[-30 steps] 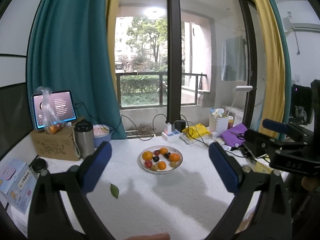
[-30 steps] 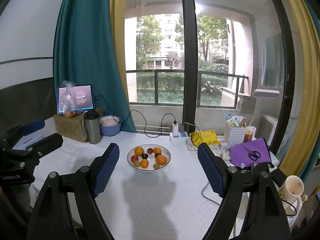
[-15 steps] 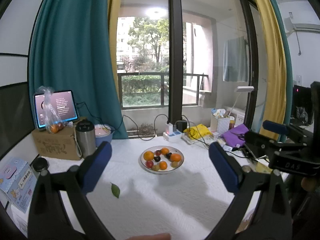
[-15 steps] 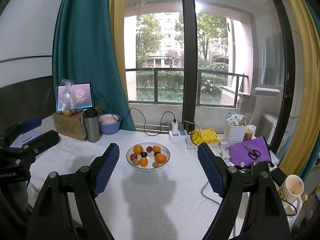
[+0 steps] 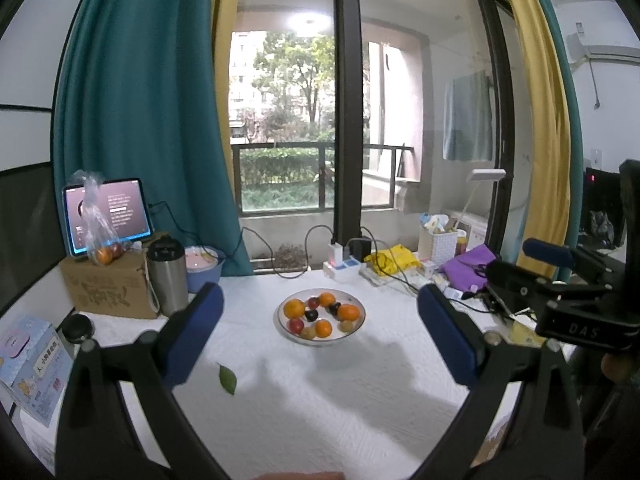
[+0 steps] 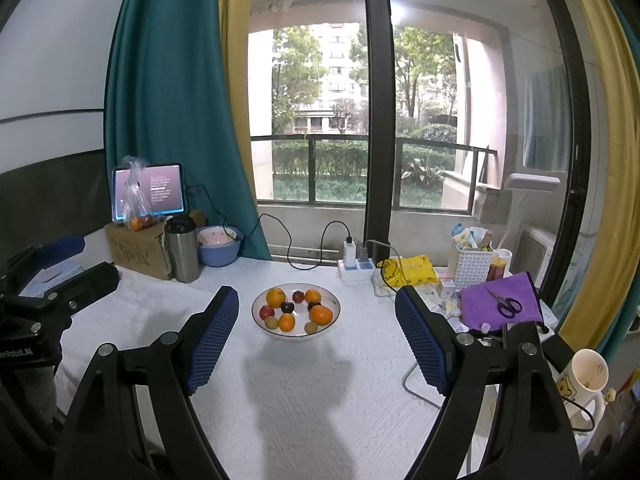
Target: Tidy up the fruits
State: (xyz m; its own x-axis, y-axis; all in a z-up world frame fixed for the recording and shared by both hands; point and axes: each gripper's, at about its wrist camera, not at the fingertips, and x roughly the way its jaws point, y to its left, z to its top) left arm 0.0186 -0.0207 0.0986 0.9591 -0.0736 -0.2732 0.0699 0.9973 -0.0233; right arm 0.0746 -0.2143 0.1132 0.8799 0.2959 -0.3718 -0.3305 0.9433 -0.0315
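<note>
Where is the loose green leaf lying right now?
In the left wrist view, the green leaf lies on the white tablecloth, left of and nearer the camera than the fruit bowl, beside the left tong's pad. The right wrist view doesn't show it.

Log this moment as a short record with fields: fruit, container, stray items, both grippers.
fruit: oranges, small red and dark fruits, all inside the bowl
container: white bowl at mid-table on the white cloth
stray item: green leaf on the cloth, apart from the bowl
left gripper: open, empty, short of the bowl
right gripper: open, empty, short of the bowl
</note>
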